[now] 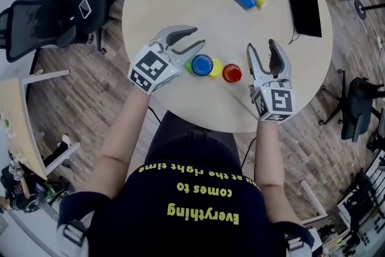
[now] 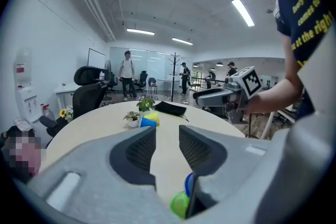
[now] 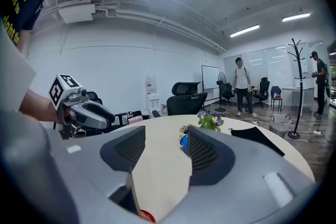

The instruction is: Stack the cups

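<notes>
Both empty: left gripper [image 1: 199, 36] narrowly parted near blue cup [image 1: 202, 64], right gripper [image 1: 261, 45] wide beside red cup [image 1: 231, 73].

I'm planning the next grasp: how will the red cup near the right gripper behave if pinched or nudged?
The red cup looks like small, thin plastic, so probably light and apt to slide on the smooth table if nudged. It sits low and squat, so tipping seems unlikely. Its shiny round wall might slip unless the jaws pinch squarely.
</notes>
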Demonstrator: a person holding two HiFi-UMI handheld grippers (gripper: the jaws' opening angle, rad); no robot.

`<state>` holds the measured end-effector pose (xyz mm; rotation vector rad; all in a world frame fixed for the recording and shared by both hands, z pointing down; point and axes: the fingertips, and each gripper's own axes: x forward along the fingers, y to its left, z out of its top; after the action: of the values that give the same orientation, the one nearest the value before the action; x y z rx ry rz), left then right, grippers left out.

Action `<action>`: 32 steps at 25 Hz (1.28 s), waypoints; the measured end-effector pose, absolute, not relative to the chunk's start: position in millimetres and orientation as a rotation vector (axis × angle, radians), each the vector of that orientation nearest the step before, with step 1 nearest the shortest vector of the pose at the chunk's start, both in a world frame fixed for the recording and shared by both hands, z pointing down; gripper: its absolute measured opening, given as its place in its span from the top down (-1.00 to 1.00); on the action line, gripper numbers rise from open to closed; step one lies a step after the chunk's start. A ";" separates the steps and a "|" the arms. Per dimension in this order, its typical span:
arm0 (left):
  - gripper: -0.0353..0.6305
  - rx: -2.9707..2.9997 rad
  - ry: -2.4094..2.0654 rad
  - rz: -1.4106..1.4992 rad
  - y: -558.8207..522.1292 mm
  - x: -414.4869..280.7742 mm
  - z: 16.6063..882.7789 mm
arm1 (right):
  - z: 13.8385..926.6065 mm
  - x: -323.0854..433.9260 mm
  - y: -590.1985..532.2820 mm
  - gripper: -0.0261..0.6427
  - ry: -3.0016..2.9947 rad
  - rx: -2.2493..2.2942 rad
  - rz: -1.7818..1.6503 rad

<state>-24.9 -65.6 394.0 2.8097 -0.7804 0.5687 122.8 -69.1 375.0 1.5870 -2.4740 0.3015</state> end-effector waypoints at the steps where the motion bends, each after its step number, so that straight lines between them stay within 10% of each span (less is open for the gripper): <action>1: 0.49 2.796 -0.818 0.540 -72.2 -27.2 393.8 | 376.4 122.9 -74.8 0.14 -2.472 1.590 0.305; 10: 0.88 2.701 -1.023 0.363 -121.6 -47.3 401.5 | 408.1 128.4 -128.5 0.20 -2.446 1.617 0.409; 32: 0.88 2.581 -1.098 0.401 -156.2 -78.4 449.8 | 534.0 133.7 -239.5 0.07 -2.216 1.477 0.347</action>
<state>-78.4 -156.2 449.8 2.5808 -1.0979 0.4007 133.7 -239.5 534.0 1.4771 -2.2164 0.3471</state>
